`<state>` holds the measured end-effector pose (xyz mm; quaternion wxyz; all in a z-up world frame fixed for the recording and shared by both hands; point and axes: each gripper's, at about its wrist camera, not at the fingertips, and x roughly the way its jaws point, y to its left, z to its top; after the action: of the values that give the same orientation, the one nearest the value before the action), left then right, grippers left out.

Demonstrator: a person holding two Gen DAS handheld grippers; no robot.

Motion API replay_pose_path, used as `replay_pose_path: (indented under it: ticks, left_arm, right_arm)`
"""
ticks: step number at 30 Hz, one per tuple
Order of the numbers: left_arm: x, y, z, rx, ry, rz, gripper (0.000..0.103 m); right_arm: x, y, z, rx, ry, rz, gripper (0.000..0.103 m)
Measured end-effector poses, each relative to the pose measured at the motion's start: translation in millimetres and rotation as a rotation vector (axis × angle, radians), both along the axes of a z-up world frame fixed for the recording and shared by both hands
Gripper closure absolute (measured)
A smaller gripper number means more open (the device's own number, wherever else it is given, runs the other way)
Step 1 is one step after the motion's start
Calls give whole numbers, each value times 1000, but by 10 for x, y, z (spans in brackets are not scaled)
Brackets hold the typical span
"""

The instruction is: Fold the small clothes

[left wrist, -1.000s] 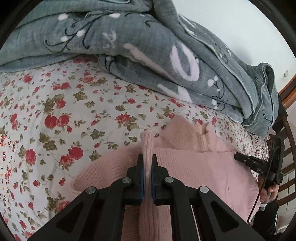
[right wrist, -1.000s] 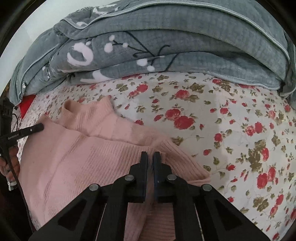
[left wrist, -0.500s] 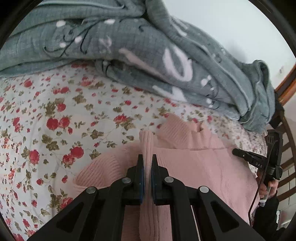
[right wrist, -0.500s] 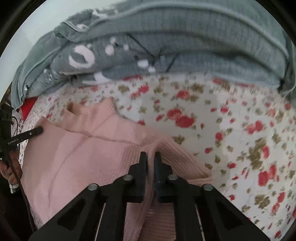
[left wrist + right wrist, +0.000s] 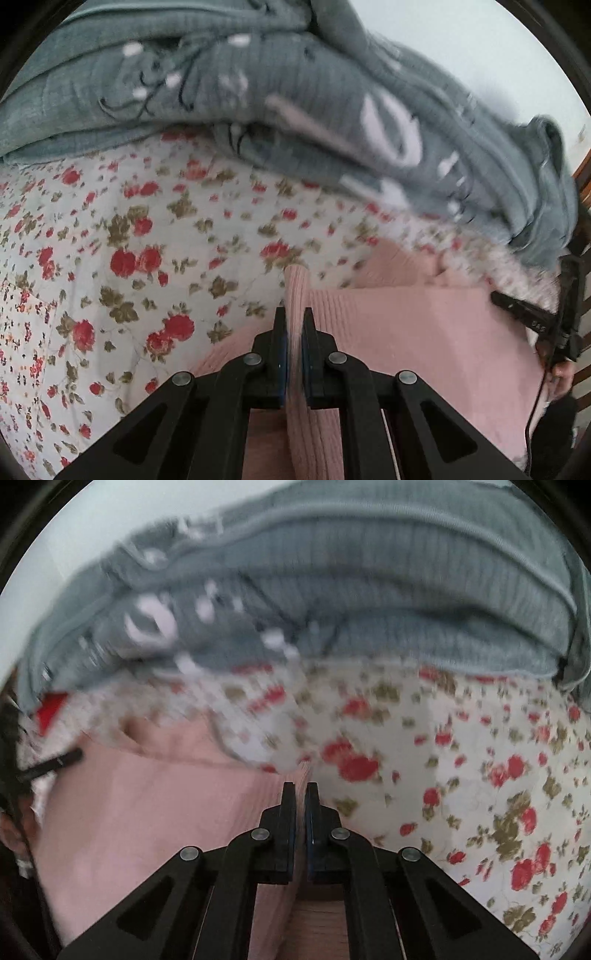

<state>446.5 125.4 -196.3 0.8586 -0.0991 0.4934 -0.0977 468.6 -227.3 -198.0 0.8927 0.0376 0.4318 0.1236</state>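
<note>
A pink ribbed knit sweater [image 5: 413, 332] lies on a floral bed sheet [image 5: 129, 240]. My left gripper [image 5: 294, 314] is shut on a raised fold of its edge, which sticks up between the pads. In the right wrist view the same pink sweater [image 5: 147, 805] spreads to the left, and my right gripper [image 5: 300, 788] is shut on its edge, a thin ridge of knit rising just past the fingertips. Each gripper shows at the far side of the other's view, held by a hand [image 5: 561, 373]. Both pictures are blurred.
A bulky grey quilt [image 5: 295, 92] with white and black motifs is heaped along the back of the bed, also the grey quilt [image 5: 369, 590] in the right view. A wooden bed frame [image 5: 581, 177] shows at the right edge. White wall lies behind.
Both grippers have shifted forward with the sweater's edge in their grip; the sweater's near edge now stands further toward the quilt. Views have become blurred.
</note>
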Motion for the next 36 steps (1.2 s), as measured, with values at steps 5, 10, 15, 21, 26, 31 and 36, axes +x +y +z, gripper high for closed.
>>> replay_pose_path:
  ticks: [5,10,15,21,26,31,36]
  left_arm:
    - [-40,34,11,-10,-7,1,91]
    - [-304,168,284,-7,-105,39,52]
    - [-696,89,462,-31,-137,-4,51]
    - [-1178,-121,304,38,-143,-44,43]
    - [-1233,-42,84,109,-81,47,43]
    - [-1458,268,200,-82,-73,77,43]
    - [-1568,400,36,-267,-18,65,38]
  right_arm:
    - [-82,37,155,-56,-20,-34,93]
    - [-501,-105,494,-24,-77,-73,74]
    - [-1046,10,642,17,-132,-14,69]
    - [-1505,264,282,-114,-188,62,69]
    - [-1511,278,189,-171,-162,1,71]
    - [-1750,228,435,-99,-168,-44,68]
    - [-2116,65,487,35,-143,-89,59]
